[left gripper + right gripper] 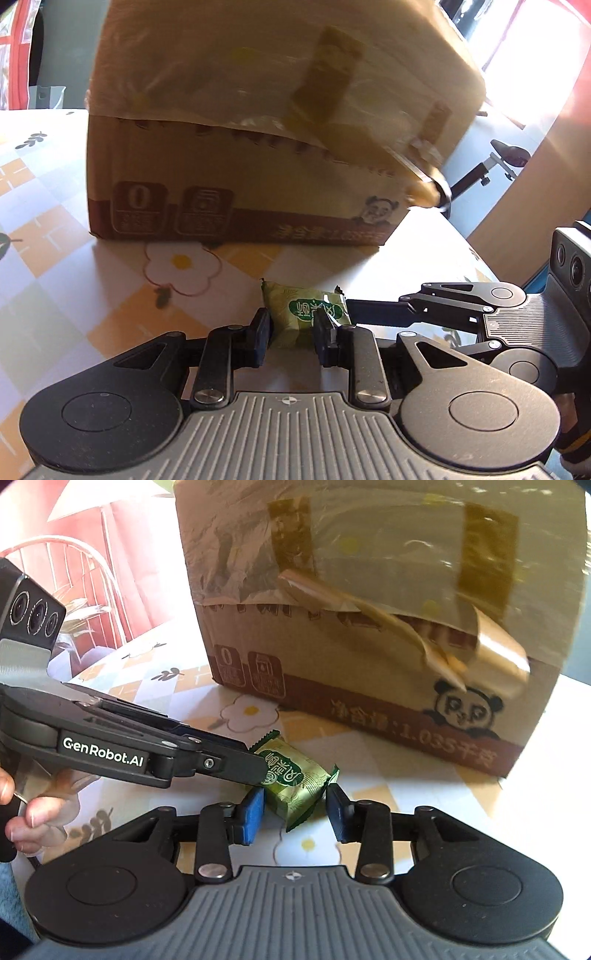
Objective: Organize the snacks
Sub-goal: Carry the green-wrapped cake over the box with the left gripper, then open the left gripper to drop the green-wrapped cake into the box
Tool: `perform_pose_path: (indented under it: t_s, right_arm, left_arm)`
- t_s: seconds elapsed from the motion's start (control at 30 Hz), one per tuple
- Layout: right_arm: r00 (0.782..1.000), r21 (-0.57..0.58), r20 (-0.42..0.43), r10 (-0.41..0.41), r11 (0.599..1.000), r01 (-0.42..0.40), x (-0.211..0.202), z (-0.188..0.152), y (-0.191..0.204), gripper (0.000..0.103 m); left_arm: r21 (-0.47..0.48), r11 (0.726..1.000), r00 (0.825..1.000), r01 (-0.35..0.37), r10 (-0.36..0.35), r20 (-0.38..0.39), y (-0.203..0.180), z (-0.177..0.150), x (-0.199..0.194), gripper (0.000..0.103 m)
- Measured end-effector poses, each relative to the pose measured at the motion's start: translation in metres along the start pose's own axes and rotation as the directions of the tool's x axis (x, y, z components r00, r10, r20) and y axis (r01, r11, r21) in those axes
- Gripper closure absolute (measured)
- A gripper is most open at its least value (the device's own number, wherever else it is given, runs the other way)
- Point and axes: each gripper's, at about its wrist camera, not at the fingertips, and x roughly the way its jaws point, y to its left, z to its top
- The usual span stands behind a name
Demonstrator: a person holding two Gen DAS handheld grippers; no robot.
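Green snack packet on floral desk, left tool pinching it, right tool spread around it; taped cardboard box looms just beyond, chair far left.

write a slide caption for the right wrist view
Right gripper straddles a green foil-wrapped snack while the left gripper pinches its end, before a taped brown cardboard box on the floral tablecloth.

Snack packet on the table before the carton

A wrapped snack packet lies on the table, well in from its edges, just in front of a cardboard carton standing behind it. The left gripper straddles one end of the packet; the right gripper straddles it from the near side, crossing the left one.
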Motion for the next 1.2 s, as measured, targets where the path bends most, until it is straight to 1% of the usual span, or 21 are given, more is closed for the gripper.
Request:
perform_pose_path:
  t_s: [0.07, 0.17, 0.27, 0.33, 0.43, 0.57, 0.63, 0.7, 0.8, 0.9, 0.97, 1.07, 1.1, 1.13, 1.17, 1.2]
  right_arm:
    - [1.0, 0.004, 0.012, -0.004, 1.0, 0.004, -0.007, -0.004, 0.002, 0.065]
    - [0.998, 0.007, 0.054, -0.013, 1.0, 0.013, -0.022, -0.005, 0.003, 0.065]
    - [0.994, -0.012, 0.107, -0.028, 1.0, 0.029, -0.041, 0.001, 0.005, 0.065]
    - [0.989, -0.017, 0.144, -0.03, 0.999, 0.033, -0.055, 0.01, 0.006, 0.065]
    - [0.981, -0.002, 0.192, -0.012, 1.0, 0.012, -0.077, 0.032, 0.0, 0.065]
    - [0.964, -0.075, 0.267, -0.012, 0.997, 0.033, -0.107, 0.074, 0.0, 0.065]
    - [0.955, -0.114, 0.296, -0.012, 0.992, 0.048, -0.117, 0.096, -0.002, 0.065]
    - [0.946, -0.128, 0.323, -0.008, 0.99, 0.052, -0.121, 0.117, -0.008, 0.065]
    - [0.938, -0.149, 0.345, -0.018, 0.986, 0.074, -0.114, 0.145, -0.016, 0.065]
    - [0.937, -0.177, 0.347, -0.044, 0.978, 0.111, -0.095, 0.165, -0.023, 0.065]
    - [0.941, -0.167, 0.335, -0.056, 0.979, 0.117, -0.083, 0.175, -0.032, 0.065]
    - [0.951, -0.117, 0.299, -0.076, 0.986, 0.115, -0.061, 0.181, -0.048, 0.064]
    - [0.955, -0.101, 0.284, -0.085, 0.988, 0.118, -0.056, 0.181, -0.053, 0.061]
    - [0.957, -0.079, 0.274, -0.099, 0.989, 0.125, -0.053, 0.181, -0.056, 0.061]
    - [0.957, -0.053, 0.268, -0.107, 0.991, 0.126, -0.051, 0.181, -0.06, 0.056]
    - [0.957, -0.023, 0.268, -0.114, 0.992, 0.124, -0.052, 0.18, -0.065, 0.042]
  left_arm:
    - [0.023, 1.0, 1.0, -0.004, 0.004, 0.012, -0.013, -0.001, -0.001, 0.076]
    - [0.038, 0.999, 0.999, 0.007, -0.009, 0.039, -0.021, 0.005, -0.007, 0.076]
    - [0.043, 0.999, 0.996, 0.03, -0.033, 0.08, -0.031, 0.015, -0.021, 0.076]
    - [0.062, 0.998, 0.992, 0.031, -0.038, 0.118, -0.043, 0.026, -0.032, 0.076]
    - [0.095, 0.995, 0.981, 0.024, -0.041, 0.191, -0.058, 0.046, -0.057, 0.076]
    - [0.106, 0.994, 0.956, 0.018, -0.048, 0.288, -0.076, 0.08, -0.083, 0.076]
    - [0.107, 0.994, 0.945, 0.017, -0.051, 0.323, -0.081, 0.099, -0.091, 0.076]
    - [0.114, 0.993, 0.936, 0.007, -0.046, 0.348, -0.087, 0.119, -0.096, 0.076]
    - [0.138, 0.99, 0.933, -0.036, -0.016, 0.359, -0.088, 0.149, -0.093, 0.076]
    - [0.136, 0.988, 0.941, -0.074, 0.024, 0.336, -0.085, 0.174, -0.075, 0.076]
    - [0.125, 0.988, 0.948, -0.095, 0.051, 0.315, -0.079, 0.186, -0.063, 0.076]
    - [0.12, 0.984, 0.953, -0.13, 0.091, 0.289, -0.072, 0.195, -0.05, 0.076]
    - [0.122, 0.981, 0.952, -0.15, 0.11, 0.287, -0.07, 0.195, -0.047, 0.076]
    - [0.125, 0.979, 0.951, -0.164, 0.124, 0.282, -0.068, 0.193, -0.049, 0.076]
    - [0.123, 0.977, 0.949, -0.176, 0.135, 0.284, -0.068, 0.191, -0.05, 0.075]
    - [0.126, 0.974, 0.946, -0.188, 0.146, 0.288, -0.068, 0.188, -0.052, 0.071]
